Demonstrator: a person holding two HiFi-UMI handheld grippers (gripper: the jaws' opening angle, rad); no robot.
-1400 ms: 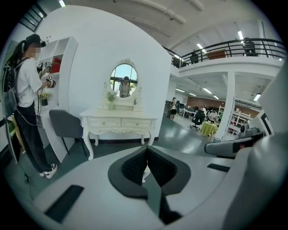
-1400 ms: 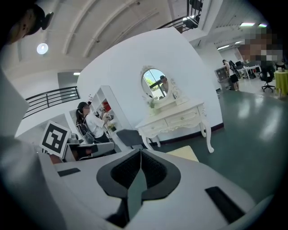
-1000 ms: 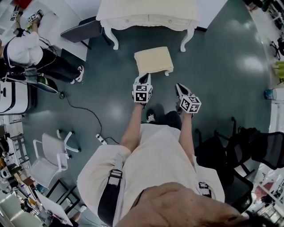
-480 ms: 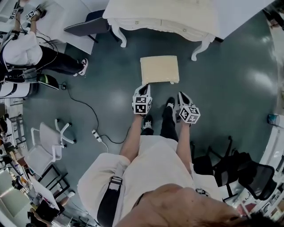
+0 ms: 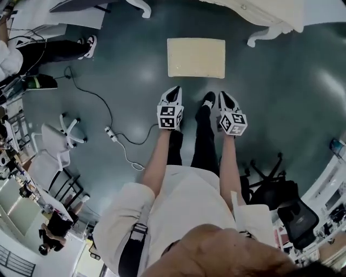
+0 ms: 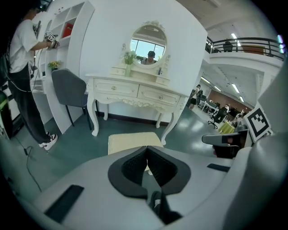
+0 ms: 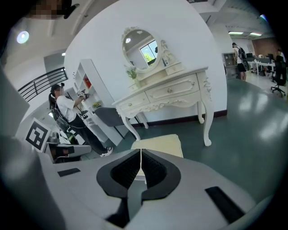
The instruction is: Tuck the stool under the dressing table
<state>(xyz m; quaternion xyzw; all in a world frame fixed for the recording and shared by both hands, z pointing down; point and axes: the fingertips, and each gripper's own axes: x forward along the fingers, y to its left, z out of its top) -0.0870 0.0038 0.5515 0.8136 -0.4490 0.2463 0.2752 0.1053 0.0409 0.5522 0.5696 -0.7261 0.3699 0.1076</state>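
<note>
The cream cushioned stool (image 5: 196, 58) stands on the dark green floor just in front of the white dressing table (image 5: 270, 16), out from under it. My left gripper (image 5: 173, 93) and right gripper (image 5: 224, 99) hover side by side a little short of the stool's near edge, not touching it. Both are shut with nothing held. In the left gripper view the stool (image 6: 130, 141) lies beyond the closed left gripper (image 6: 147, 155), before the dressing table (image 6: 135, 90) with its oval mirror. In the right gripper view the stool (image 7: 159, 143) sits past the shut right gripper (image 7: 141, 159), below the dressing table (image 7: 166, 92).
A power strip and black cable (image 5: 111, 134) trail on the floor to my left. A white office chair (image 5: 59, 140) stands farther left, black office chairs (image 5: 281, 200) at the right. A grey chair (image 6: 67, 90) and a standing person (image 6: 20, 54) are left of the table.
The head view has swung, so the dressing table has slid to the picture's top edge. Both grippers stay shut and just short of the stool.
</note>
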